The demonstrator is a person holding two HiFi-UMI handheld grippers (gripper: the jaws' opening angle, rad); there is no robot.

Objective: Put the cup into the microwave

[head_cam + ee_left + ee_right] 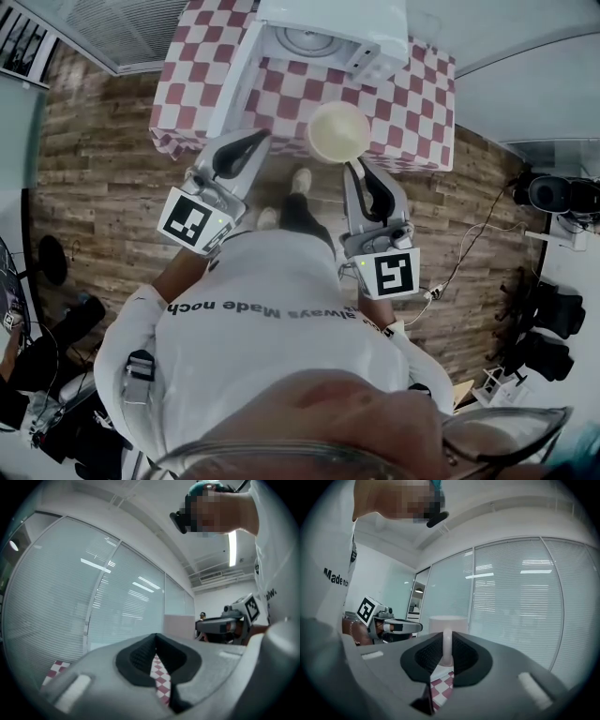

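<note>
A cream cup (337, 131) hangs over the near edge of the checkered table (417, 108), with my right gripper (354, 169) shut on its handle. In the right gripper view the cup (447, 622) stands upright beyond the jaws, and its handle (447, 646) is pinched between the black pads at the right gripper (446, 660). The white microwave (330, 33) stands on the table's far side. Its door (234, 82) is swung open to the left and the turntable shows inside. My left gripper (256, 142) is shut and empty, level with the cup and to its left. The left gripper (156, 654) holds nothing.
The table is covered with a red-and-white checkered cloth (161, 677) and stands on a wooden floor (103, 178). Glass walls with blinds (520, 606) surround the room. Cables and black equipment (553, 197) lie at the right. The person's feet (300, 181) are close to the table's edge.
</note>
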